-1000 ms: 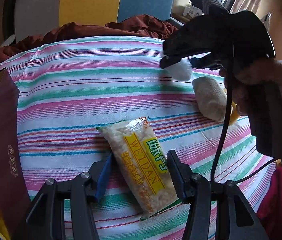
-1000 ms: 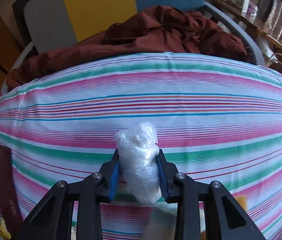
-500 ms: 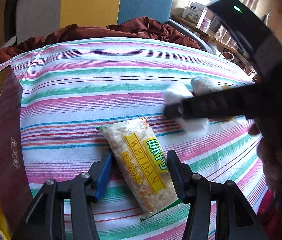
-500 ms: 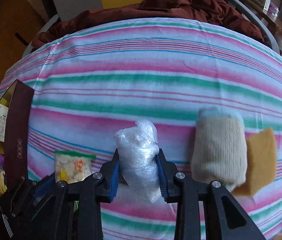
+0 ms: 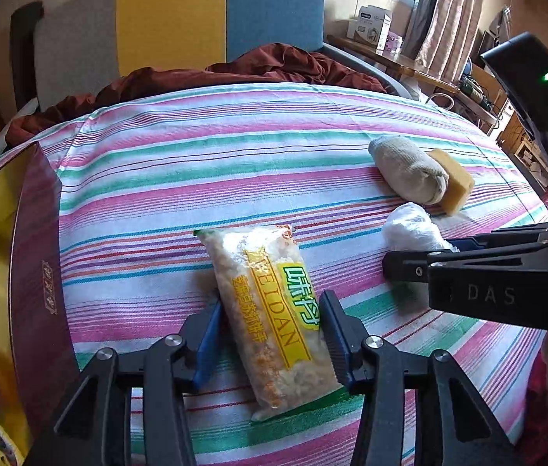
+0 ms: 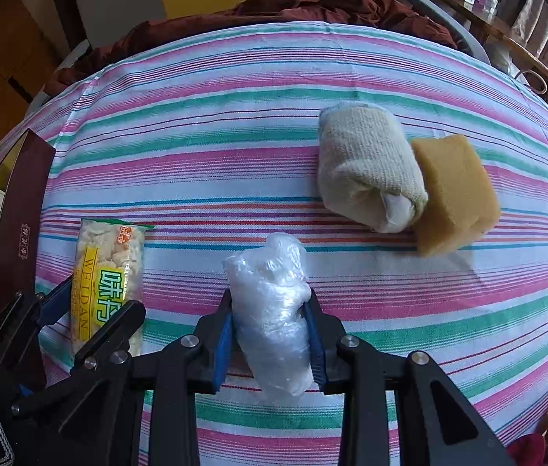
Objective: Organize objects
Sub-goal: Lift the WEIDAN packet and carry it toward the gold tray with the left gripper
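Left tongs (image 5: 270, 334) closing around snack packet (image 5: 274, 318); right tongs (image 6: 270, 338) clamp plastic wad (image 6: 270, 310); rolled sock (image 6: 367, 171), sponge (image 6: 456, 190) beyond right tongs; box (image 5: 37, 272) left.

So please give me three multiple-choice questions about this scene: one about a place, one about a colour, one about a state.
1. Where is the yellow sponge block?
A. beside the rolled cream sock
B. inside the dark red box
C. under the snack packet

2. What colour is the label on the clear snack packet?
A. blue
B. yellow and green
C. black

3. What does the right gripper hold?
A. nothing
B. the sock
C. the crumpled clear plastic bundle

Answers: A, they touch side by side; B, the printed band shows it; C, its pads press the bundle.
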The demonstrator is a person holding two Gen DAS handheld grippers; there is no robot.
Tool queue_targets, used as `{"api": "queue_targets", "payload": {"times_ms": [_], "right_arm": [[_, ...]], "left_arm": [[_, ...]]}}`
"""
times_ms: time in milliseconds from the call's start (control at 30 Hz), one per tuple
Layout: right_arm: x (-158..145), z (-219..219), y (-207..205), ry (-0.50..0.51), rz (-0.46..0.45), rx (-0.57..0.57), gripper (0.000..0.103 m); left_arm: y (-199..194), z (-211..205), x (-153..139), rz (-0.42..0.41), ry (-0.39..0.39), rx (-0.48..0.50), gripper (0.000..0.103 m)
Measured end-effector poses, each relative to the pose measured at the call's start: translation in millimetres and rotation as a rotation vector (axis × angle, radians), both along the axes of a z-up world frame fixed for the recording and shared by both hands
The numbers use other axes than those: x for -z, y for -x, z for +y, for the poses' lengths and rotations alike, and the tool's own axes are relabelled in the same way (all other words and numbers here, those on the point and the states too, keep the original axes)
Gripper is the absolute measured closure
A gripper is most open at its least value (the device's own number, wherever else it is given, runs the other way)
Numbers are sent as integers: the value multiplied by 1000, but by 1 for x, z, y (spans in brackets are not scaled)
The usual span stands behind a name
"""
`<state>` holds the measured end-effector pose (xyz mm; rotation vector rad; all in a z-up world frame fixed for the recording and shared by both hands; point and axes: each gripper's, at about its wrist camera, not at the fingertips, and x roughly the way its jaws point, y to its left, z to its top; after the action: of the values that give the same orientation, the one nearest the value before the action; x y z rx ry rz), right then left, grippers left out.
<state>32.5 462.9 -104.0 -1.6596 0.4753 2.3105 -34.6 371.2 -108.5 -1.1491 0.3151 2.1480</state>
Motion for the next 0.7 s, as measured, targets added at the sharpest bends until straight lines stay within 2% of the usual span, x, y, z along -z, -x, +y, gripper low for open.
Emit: {"api": "queue_targets", "payload": {"times_ms": [100, 133, 233, 433, 700], "right_arm": [[-1, 1, -1, -5, 3, -5, 71], [-1, 2, -1, -9, 3, -9, 71], [0, -1, 8, -5, 8, -9, 71], [-3, -12, 14, -41, 8, -32, 71], [-1, -14, 20, -34, 11, -26, 71]], "left_arm": [[0, 3, 1, 12, 1, -8, 56], [-1, 0, 0, 9, -3, -16, 63], [-7, -10, -6, -10, -7, -22, 65], [-12, -14, -8, 5, 5, -15, 66], [-8, -27, -9, -174, -114, 14, 63]]}}
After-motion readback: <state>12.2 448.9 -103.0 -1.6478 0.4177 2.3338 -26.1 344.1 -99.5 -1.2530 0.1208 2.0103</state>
